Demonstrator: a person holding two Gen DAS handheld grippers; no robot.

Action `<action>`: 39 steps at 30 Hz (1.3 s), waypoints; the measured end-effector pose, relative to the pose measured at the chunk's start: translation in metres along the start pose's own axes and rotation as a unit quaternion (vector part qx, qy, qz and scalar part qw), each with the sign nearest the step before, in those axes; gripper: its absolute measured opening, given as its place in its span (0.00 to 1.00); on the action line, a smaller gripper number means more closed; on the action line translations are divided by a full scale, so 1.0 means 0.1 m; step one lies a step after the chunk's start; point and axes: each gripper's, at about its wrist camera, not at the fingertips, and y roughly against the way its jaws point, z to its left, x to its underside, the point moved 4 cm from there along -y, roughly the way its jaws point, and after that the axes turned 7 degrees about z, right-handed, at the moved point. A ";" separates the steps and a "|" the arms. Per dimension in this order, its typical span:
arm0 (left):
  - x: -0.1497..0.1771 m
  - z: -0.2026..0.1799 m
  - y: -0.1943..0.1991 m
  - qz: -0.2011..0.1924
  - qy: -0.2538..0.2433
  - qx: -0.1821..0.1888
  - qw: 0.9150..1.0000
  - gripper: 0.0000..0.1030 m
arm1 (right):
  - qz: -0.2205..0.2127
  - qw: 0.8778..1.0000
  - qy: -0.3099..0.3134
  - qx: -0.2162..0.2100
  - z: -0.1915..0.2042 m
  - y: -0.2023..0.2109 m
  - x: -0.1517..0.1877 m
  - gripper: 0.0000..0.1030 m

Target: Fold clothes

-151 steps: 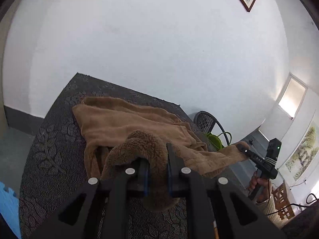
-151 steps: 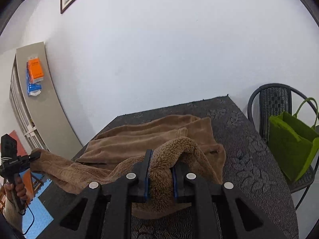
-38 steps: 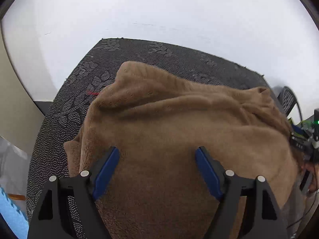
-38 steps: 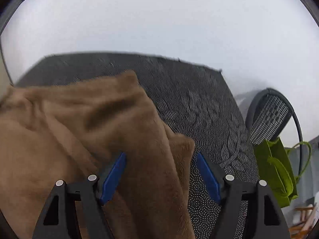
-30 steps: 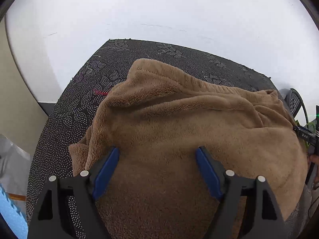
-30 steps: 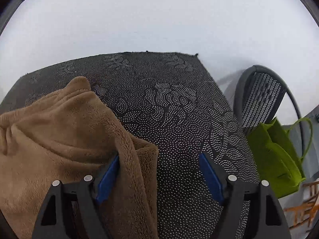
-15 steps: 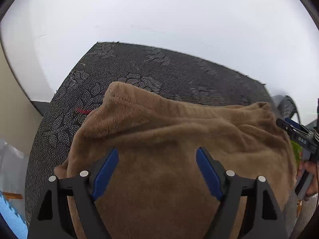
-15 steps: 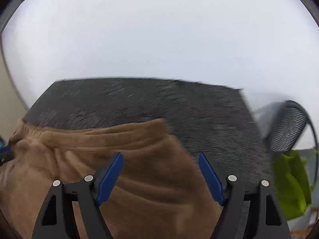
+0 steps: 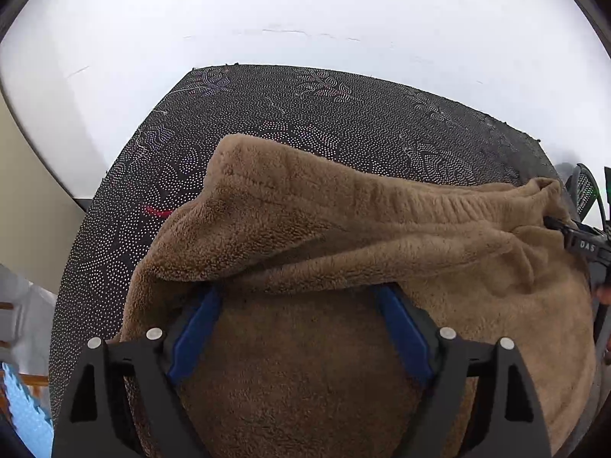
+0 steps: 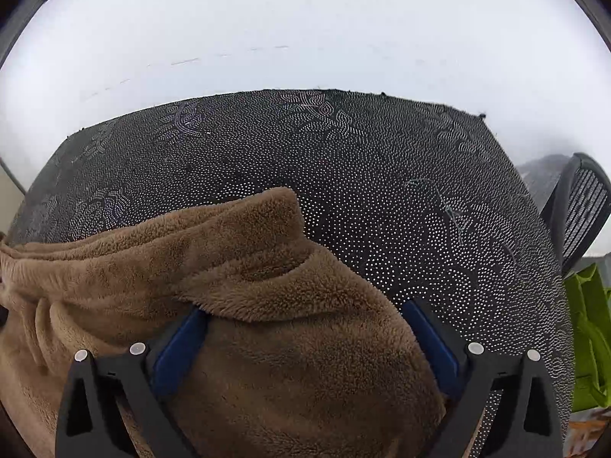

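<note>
on the dark dotted table: brown fleece garment [image 9: 343, 252] is lying in a soft heap, and the table cloth [image 9: 305, 114] is showing bare beyond it, up to the white wall [image 9: 305, 7].
garment shape: one ribbed edge is running across the top of the heap in the left wrist view; a thick fold is hanging over the lower layer.
left gripper [image 9: 301, 328]: its jaws are standing wide apart – the blue pads [image 9: 194, 328] are lying on either side of the fleece, tips tucked under the fold, not pressing it.
right gripper [image 10: 305, 343]: its jaws have just been opening further and are now standing wide; fleece is bulging between the pads [image 10: 177, 343], but they are not squeezing it.
right edge of left wrist view: the other black gripper, marked "das", is touching the garment's far end.
beside the table: black mesh chair [image 10: 580, 206] and green bag [image 10: 588, 343] – both are standing near the table's right side.
</note>
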 end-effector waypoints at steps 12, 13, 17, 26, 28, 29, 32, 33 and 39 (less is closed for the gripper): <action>-0.02 0.11 0.13 0.004 0.034 0.028 0.999 0.85 | -0.086 0.988 0.070 -0.107 0.83 0.97 0.41 0.98; -0.01 0.12 0.09 0.007 0.034 0.025 0.999 0.85 | -0.077 0.986 0.084 -0.119 0.93 0.96 0.46 0.98; 0.03 0.04 0.06 0.001 0.014 0.003 1.000 0.85 | 0.006 0.989 0.097 -0.115 1.04 0.52 0.53 0.98; 0.03 -0.07 -0.01 0.000 -0.006 -0.020 1.000 0.93 | -0.016 0.991 0.090 -0.095 1.08 0.50 0.55 1.00; 0.03 -0.06 0.00 0.003 -0.005 -0.016 1.000 0.93 | -0.043 0.992 0.081 -0.091 1.04 0.63 0.59 1.00; 0.04 -0.05 0.01 0.005 -0.004 -0.014 1.000 0.93 | -0.062 0.991 0.074 -0.092 1.02 0.75 0.63 1.00; 0.08 -0.09 0.14 0.005 0.007 -0.004 1.000 0.93 | -0.113 0.985 0.051 -0.116 0.88 1.17 0.86 1.00; 0.10 -0.11 0.21 0.001 0.008 0.005 1.000 0.93 | -0.123 0.984 0.045 -0.118 0.80 1.26 0.97 1.00; 0.21 -0.70 0.53 -0.004 -0.054 0.052 0.997 0.93 | -0.157 0.980 -0.020 -0.121 0.17 1.70 1.61 1.00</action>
